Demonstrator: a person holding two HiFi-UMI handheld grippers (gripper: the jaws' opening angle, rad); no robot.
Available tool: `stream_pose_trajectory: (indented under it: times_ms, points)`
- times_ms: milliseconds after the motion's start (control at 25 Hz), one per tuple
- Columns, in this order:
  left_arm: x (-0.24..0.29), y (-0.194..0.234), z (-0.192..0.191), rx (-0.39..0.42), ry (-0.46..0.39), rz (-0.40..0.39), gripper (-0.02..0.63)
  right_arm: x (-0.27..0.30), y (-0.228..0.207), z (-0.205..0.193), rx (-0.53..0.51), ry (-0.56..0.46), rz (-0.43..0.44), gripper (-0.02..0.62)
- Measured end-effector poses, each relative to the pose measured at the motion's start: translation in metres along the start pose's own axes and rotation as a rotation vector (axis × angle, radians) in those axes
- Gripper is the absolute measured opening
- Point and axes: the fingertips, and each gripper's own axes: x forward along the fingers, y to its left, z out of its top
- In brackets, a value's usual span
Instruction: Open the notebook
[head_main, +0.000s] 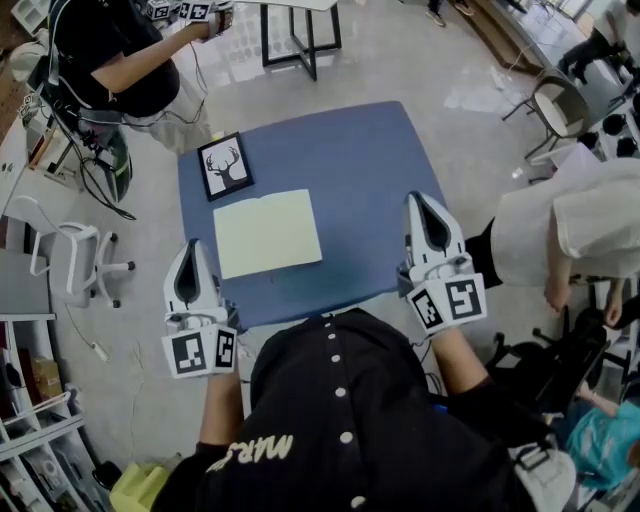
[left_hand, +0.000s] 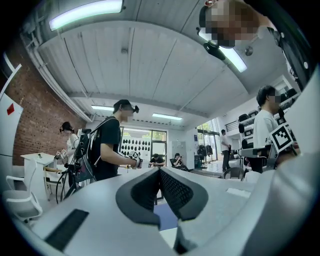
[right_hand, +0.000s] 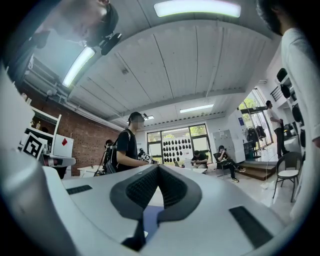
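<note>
1. Counter, blue and square-topped (head_main: 350, 180), fills the middle of the head view. Most of its right half is bare.
2. Next in size is the pale yellow, flat rectangular notebook (head_main: 267, 233). It lies on the left half of the counter, nearer the near edge than the far one. A small notch midway along its far edge may be a spine, but I cannot tell whether it lies shut or spread. It looks light and thin, with a flexible cover, so it would likely slide on the smooth top if pushed sideways. My judgement: pin one side flat and lift the cover at a free corner or long edge, away from any spine.
3. The white left claw (head_main: 190, 248) hangs just off the counter's near-left corner, clenched on nothing. Its own view shows the dark pads (left_hand: 172, 192) pressed together.
4. The white right claw (head_main: 416, 200) sits over the counter's right edge, well apart from the notebook. It too is clamped empty, tips meeting in its own view (right_hand: 157, 169).
5. Smallest is the black-framed deer picture (head_main: 224, 166), at the far-left corner, just beside the notebook.
</note>
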Motion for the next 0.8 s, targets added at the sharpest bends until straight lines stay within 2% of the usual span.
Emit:
stream_pose_trajectory:
  times_ms: [800]
  points:
    - [0.004, -0.015, -0.008, 0.025, 0.0, -0.01, 0.003, 0.007, -0.006, -0.014, -0.013, 0.005, -0.003, 0.002]
